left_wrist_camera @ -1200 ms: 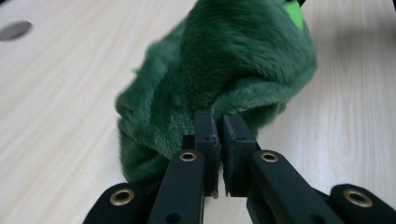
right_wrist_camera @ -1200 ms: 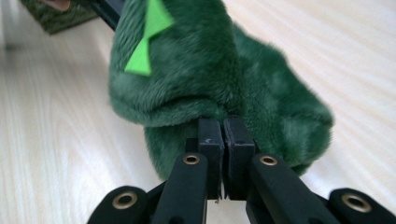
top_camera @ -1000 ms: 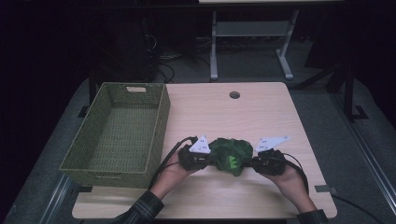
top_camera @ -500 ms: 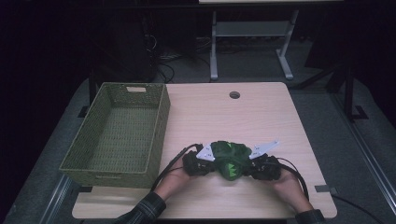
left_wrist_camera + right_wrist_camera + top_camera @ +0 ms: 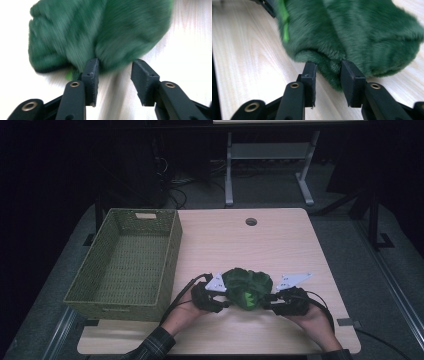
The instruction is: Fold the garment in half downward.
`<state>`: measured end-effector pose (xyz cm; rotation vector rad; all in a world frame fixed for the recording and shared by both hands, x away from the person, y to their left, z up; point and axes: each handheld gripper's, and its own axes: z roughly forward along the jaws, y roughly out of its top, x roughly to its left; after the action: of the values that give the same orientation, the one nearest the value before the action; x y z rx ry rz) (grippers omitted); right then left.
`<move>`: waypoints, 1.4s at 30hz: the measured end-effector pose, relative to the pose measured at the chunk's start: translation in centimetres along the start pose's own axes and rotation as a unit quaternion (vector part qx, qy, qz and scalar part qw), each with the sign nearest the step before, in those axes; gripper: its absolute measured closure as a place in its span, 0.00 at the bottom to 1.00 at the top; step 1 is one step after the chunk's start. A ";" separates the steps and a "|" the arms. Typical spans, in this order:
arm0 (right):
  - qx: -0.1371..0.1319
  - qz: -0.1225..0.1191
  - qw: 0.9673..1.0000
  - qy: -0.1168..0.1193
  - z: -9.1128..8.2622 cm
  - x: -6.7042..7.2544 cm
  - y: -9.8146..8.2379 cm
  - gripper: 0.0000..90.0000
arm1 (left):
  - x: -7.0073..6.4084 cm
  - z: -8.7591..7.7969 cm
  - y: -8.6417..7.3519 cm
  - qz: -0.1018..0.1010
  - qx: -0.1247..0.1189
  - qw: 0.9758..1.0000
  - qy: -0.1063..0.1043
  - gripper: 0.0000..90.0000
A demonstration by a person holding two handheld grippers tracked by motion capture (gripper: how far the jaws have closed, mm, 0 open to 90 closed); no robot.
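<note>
The green fuzzy cloth (image 5: pixel 246 289) lies bunched up on the wooden table (image 5: pixel 280 240), near the front edge and to the right of the green basket (image 5: pixel 125 262). It looks soft and light, like a plush towel. It will flop and fold when lifted, and it will not break. The fur may slide a little between hard pads, so I think a thick fold is the best place to pinch, not one thin edge.

The left gripper (image 5: pixel 114 72) sits at the left side of the cloth. Its jaws have just been opening, and they stand apart now, with the cloth just brushing one tip. The right gripper (image 5: pixel 328 72) sits at the right side. Its jaws have been opening too. A small bump of fur pokes in between them, but they look loose, not squeezing.
</note>
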<state>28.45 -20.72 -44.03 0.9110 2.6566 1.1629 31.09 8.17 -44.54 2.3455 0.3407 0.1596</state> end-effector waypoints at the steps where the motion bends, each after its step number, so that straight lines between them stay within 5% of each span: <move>1: -0.003 0.000 1.000 0.001 -0.3 0.0 -0.1 0.72 | -0.1 -0.2 -0.1 -0.008 -0.006 1.000 -0.003 0.61; 8: -0.024 -0.005 1.000 0.008 -2.2 0.5 -0.2 0.70 | -0.6 -2.0 0.0 -0.012 -0.027 1.000 -0.007 0.67; 15: -0.045 -0.009 0.999 -0.018 -3.0 -0.6 1.2 1.00 | -0.6 -2.1 1.8 -0.017 -0.044 0.999 -0.025 0.97; 19: -0.053 -0.004 0.998 -0.025 -2.8 -2.2 2.4 1.00 | -1.0 -1.7 2.2 -0.022 -0.037 0.998 -0.041 1.00; 29: -0.033 0.016 0.998 -0.041 -0.3 -6.4 5.5 1.00 | -2.7 0.1 2.5 -0.011 -0.028 0.997 -0.077 1.00; 42: 0.003 0.040 0.999 -0.030 4.1 -9.2 6.7 1.00 | -3.0 2.6 2.7 -0.003 -0.010 0.997 -0.078 1.00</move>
<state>40.44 -19.73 -43.54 1.0457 2.5993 1.1269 29.30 3.72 -44.60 2.3196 0.2676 -0.0226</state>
